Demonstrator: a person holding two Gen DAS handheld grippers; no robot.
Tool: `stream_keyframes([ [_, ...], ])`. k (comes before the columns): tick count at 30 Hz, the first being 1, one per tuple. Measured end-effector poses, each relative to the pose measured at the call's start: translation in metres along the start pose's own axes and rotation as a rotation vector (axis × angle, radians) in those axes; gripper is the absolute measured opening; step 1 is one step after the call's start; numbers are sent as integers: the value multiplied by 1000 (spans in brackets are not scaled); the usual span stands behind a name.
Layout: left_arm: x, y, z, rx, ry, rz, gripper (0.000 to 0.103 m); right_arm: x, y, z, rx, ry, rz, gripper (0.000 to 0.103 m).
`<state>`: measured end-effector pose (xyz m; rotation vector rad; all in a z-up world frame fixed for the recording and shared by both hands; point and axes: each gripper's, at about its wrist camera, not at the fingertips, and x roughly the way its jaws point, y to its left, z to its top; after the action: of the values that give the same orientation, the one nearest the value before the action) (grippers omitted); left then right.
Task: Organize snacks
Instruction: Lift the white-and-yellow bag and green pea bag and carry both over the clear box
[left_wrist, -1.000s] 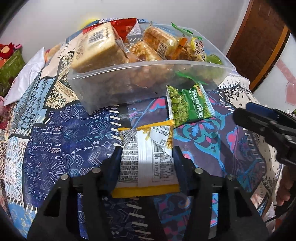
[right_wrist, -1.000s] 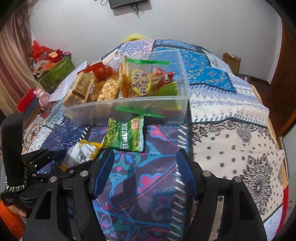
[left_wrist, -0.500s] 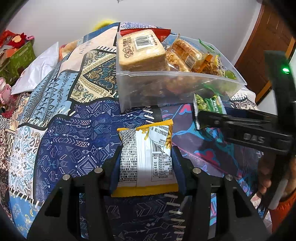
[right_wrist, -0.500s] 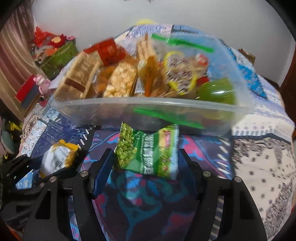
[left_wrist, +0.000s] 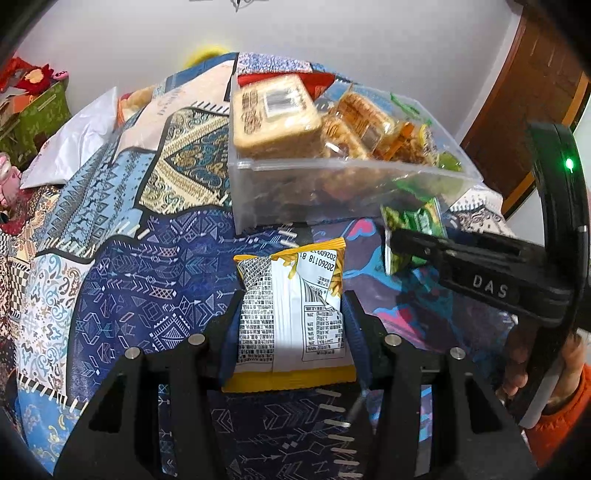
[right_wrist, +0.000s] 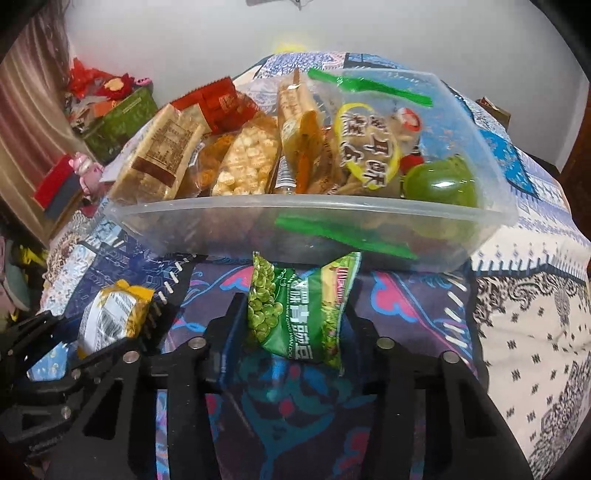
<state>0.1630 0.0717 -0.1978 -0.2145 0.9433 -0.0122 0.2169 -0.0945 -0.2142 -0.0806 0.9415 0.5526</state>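
A yellow-and-white snack packet lies back side up on the patterned bedcover, and my left gripper is shut on its sides. My right gripper has a green pea packet between its jaws. The jaws are closing, and the pads press the packet so that it creases. Just beyond both packets stands a clear plastic bin packed with several wrapped snacks. In the left wrist view the right gripper reaches in from the right onto the pea packet by the bin's front wall.
A patchwork bedcover spreads under everything. To the left lie a white bag, a green box and red toys. A wooden door is at the right. A hand in an orange sleeve holds the right gripper.
My right gripper moved forward to the green pea packet and closed its jaws on it. The left gripper kept its hold on the yellow-and-white packet and shifted a little.
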Motion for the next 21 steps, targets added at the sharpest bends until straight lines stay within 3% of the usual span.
stream_keyframes([
  [9, -29, -16, 21, 17, -85, -10, 51, -26, -1, 1, -6, -66, -5, 34],
  [21, -46, -36, 62, 31, -179, -33, 51, -69, -13, 25, 10, -220, -13, 34],
])
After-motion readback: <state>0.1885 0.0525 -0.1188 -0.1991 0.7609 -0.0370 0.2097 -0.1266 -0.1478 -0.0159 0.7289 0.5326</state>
